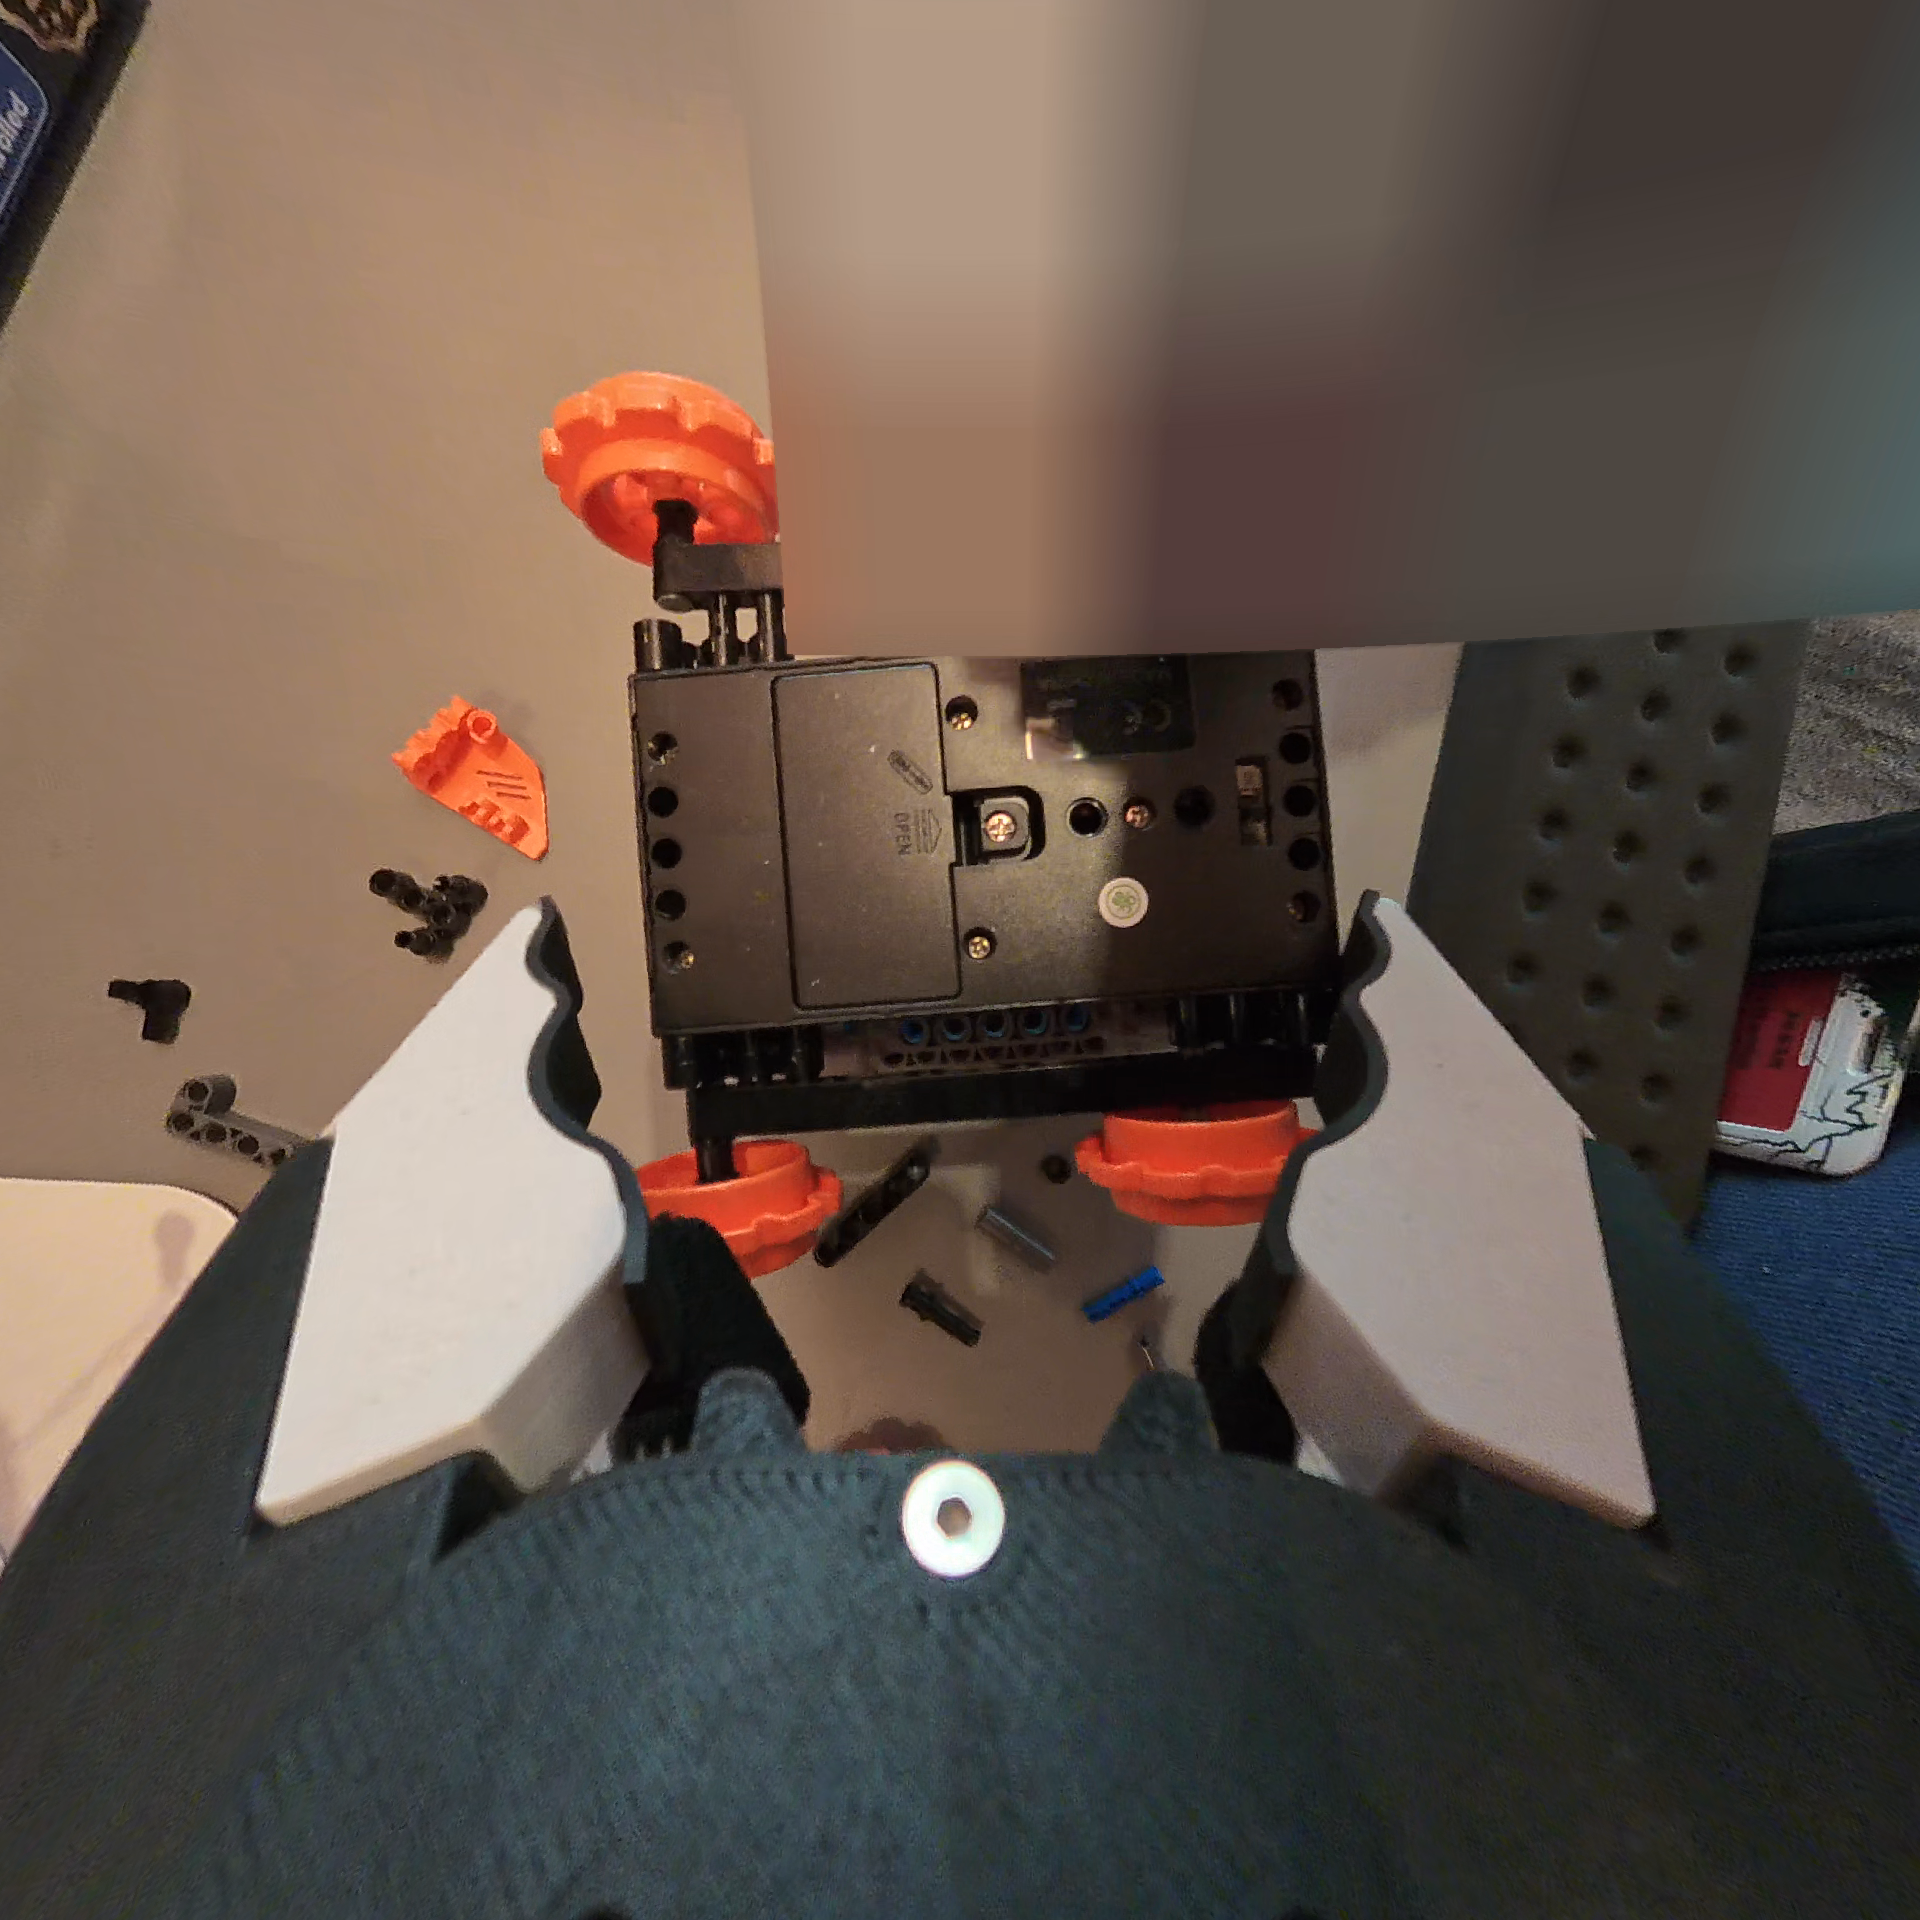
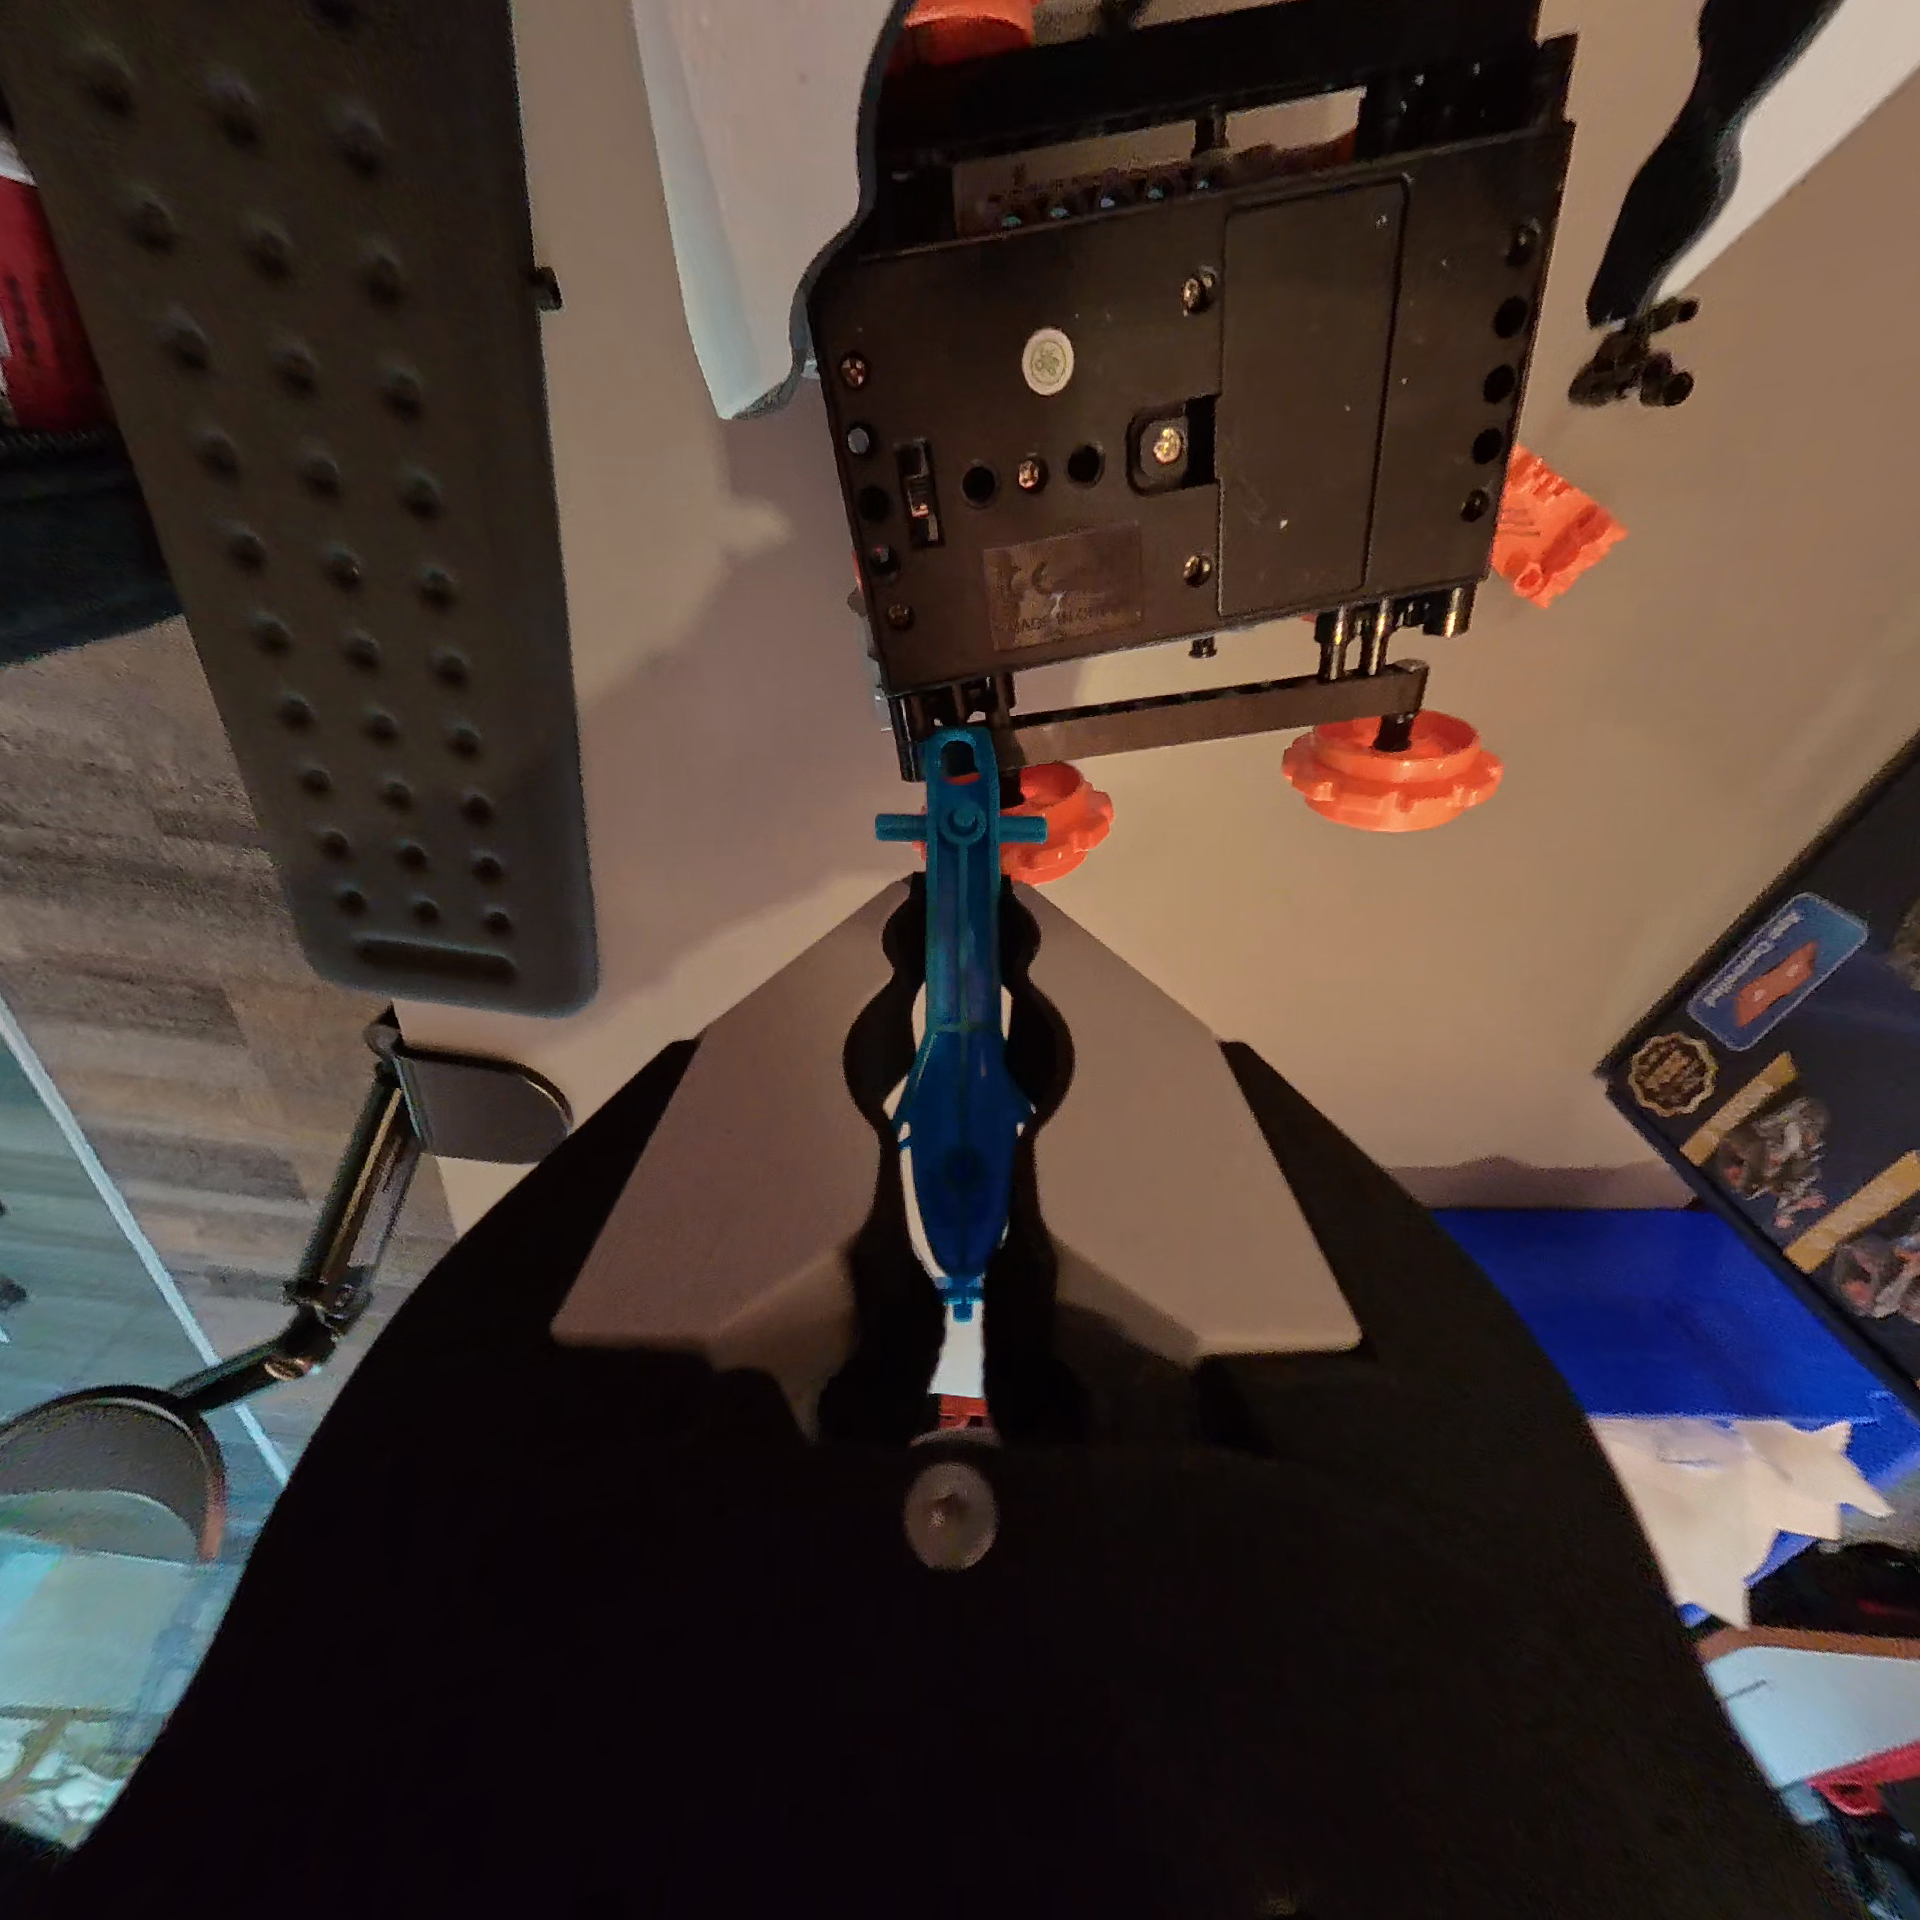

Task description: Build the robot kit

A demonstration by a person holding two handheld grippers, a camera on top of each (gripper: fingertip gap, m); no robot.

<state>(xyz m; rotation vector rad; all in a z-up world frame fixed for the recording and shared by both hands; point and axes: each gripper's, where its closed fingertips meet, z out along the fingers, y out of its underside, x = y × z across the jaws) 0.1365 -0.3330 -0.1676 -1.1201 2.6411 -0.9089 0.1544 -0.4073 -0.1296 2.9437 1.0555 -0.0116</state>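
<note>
The left hand-held gripper (image 1: 966, 997), fingers spread, brackets the black plastic motor block with orange wheels (image 1: 977, 842). The right hand-held gripper (image 2: 961, 914) pinches a blue plastic lever tool (image 2: 961, 997), its tip touching the block's corner above the pale desk (image 2: 1195, 987).

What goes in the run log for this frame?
left gripper: open around black battery box | right gripper: shut on blue tool, tip at box corner

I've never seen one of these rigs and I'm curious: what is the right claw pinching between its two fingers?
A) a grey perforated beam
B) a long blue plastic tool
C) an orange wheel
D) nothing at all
B: in the right wrist view the right claw is shut on a long blue plastic tool, whose tip reaches the black motor block.
</note>
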